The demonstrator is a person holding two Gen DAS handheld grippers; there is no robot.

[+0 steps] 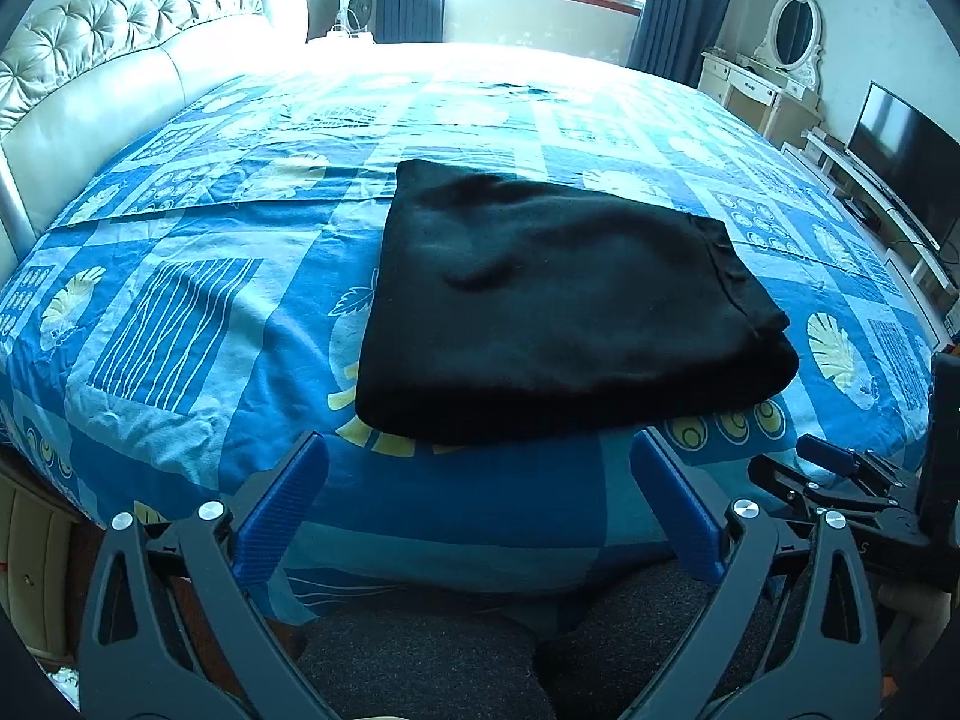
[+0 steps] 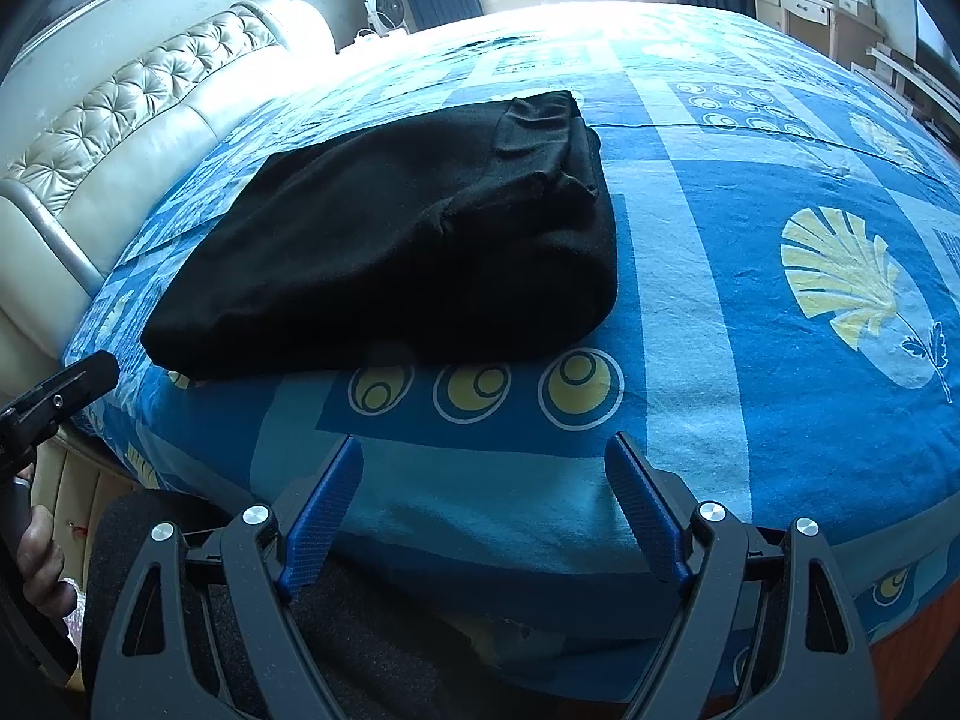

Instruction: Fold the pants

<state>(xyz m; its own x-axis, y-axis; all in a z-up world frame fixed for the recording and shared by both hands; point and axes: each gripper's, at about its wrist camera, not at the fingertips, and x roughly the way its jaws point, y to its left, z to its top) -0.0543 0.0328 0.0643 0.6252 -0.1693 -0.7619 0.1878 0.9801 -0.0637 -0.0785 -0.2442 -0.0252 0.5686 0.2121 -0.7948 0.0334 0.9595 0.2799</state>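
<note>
Black pants lay folded into a compact stack near the bed's front edge; left gripper and right gripper hovered short of them, both spread wide, holding nothing

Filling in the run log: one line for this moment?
pants: folded, on bed | left gripper: open, empty | right gripper: open, empty | both short of pants

Folded pants on bed (left claw agape).

Bare bedsheet lies open around the folded pants, the lone obstacle there.
</note>
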